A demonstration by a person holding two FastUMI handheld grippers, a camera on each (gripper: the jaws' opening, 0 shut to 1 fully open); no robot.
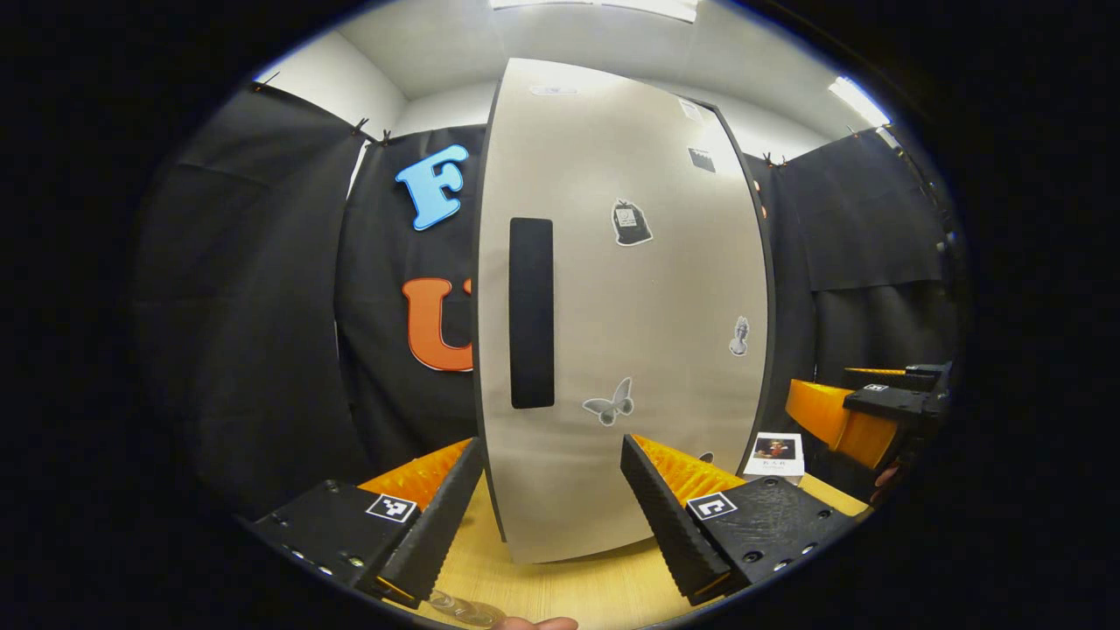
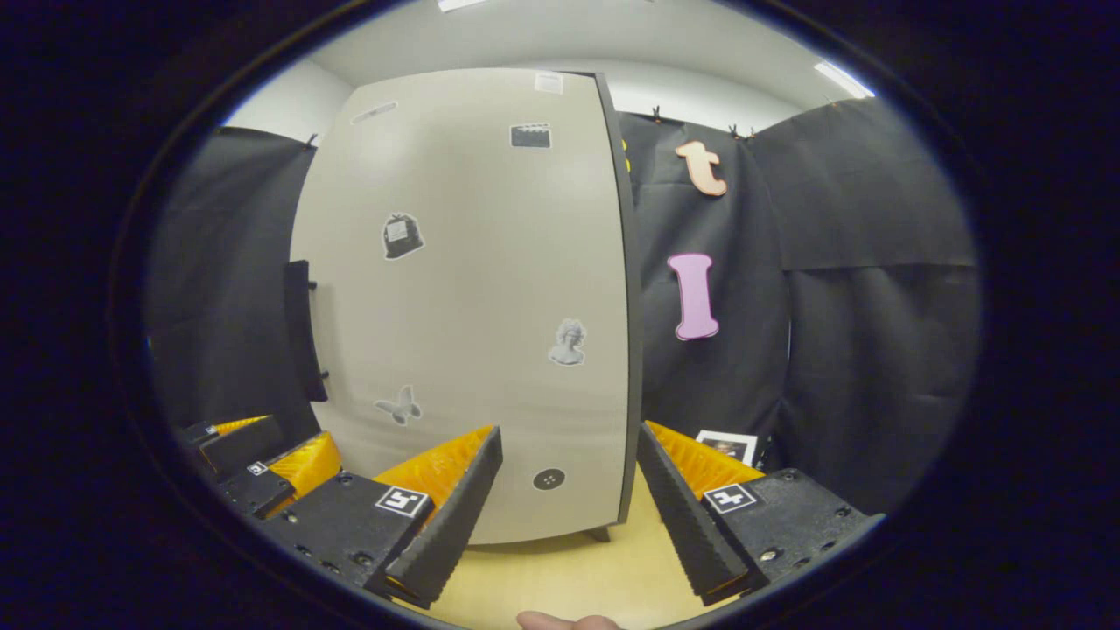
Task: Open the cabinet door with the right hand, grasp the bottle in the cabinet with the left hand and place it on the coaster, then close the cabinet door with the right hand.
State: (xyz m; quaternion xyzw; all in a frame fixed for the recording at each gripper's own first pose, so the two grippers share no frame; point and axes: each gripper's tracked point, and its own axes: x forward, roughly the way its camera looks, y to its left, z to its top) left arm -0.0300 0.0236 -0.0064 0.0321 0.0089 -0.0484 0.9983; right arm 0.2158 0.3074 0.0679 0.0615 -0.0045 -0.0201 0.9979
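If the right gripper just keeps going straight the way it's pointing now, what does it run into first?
Most likely the cabinet door, near its right edge and low down. The right gripper is open and aimed at that closed door, with nothing between them above the wooden tabletop. Depth is hard to judge through the fisheye.

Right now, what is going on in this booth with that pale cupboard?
A person holds a two-finger gripper in each hand, both facing a tall pale grey cabinet standing on a light wooden table. Its sticker-covered door is closed, and the long black handle is untouched. The left gripper and the right gripper are both open and holding nothing. The door has not yet been opened.
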